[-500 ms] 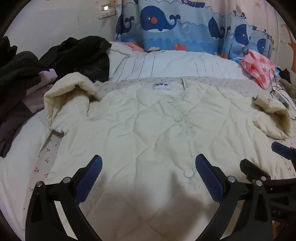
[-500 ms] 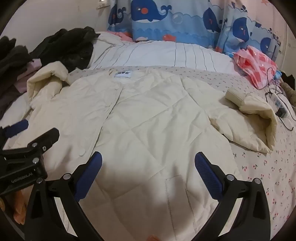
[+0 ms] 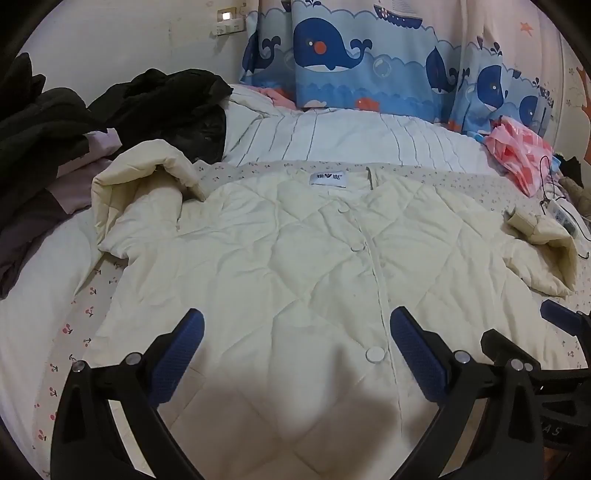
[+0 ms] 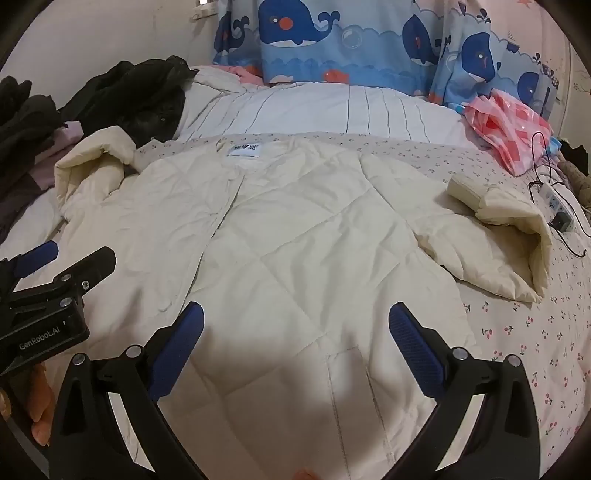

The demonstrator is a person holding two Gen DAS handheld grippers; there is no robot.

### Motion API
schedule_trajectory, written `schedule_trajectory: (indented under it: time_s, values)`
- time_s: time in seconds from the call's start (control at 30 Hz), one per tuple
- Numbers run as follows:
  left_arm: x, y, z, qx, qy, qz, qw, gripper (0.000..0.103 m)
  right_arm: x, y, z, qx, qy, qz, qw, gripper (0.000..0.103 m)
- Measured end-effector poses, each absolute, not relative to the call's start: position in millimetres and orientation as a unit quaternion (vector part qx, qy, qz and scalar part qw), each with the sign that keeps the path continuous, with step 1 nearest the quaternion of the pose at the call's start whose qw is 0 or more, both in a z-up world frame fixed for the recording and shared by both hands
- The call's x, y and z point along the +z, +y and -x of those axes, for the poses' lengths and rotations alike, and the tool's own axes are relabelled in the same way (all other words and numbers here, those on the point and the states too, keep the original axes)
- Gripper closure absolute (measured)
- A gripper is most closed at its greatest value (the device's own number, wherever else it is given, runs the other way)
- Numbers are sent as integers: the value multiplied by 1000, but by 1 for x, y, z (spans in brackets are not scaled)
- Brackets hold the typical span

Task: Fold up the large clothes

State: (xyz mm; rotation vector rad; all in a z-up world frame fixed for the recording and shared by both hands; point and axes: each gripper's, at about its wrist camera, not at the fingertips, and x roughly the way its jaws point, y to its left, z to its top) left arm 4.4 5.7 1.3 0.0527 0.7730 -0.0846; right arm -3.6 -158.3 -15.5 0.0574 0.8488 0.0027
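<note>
Nearest the left wrist camera, the left claw (image 3: 295, 334) hangs released, its blue pads spread wide above the lower front of a cream quilted jacket (image 3: 295, 266), touching nothing. The right claw (image 4: 295, 328) is likewise released, its jaws wide apart over the jacket's other front panel, where a stitched pocket outline shows. Each claw appears at the edge of the other's view, side by side.

The jacket lies face up and buttoned on the bed, hem toward the cameras and collar away. A row of round buttons (image 3: 375, 355) runs up its middle to a white neck label (image 3: 327, 177). Its sleeves are bent: the left sleeve (image 3: 140, 184) humps up beside the dark clothes, and the right sleeve (image 4: 509, 236) doubles back with the cuff lying on top.

Under the jacket is a pale bedsheet (image 4: 524, 332) printed with small red cherries. Past the collar lies a white quilt (image 3: 351, 144) with thin dark stripes. At the left is a heap of black clothes (image 3: 162, 99) with a lilac garment beneath. On the right rest a pink plastic bag (image 4: 506, 122) and a white power strip (image 4: 557, 206) with a black cable.

Farthest back hangs a blue curtain (image 3: 369, 55) printed with whales, beside a plain pale wall carrying a switch plate (image 3: 227, 22).
</note>
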Motion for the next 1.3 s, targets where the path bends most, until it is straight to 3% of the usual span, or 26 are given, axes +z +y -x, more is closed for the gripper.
schedule_trajectory:
  time_s: [1.3]
  values:
    - [-7,-5,0,-33,379,-55,923,6,-10,-172,6,-27,412,-38,910,6]
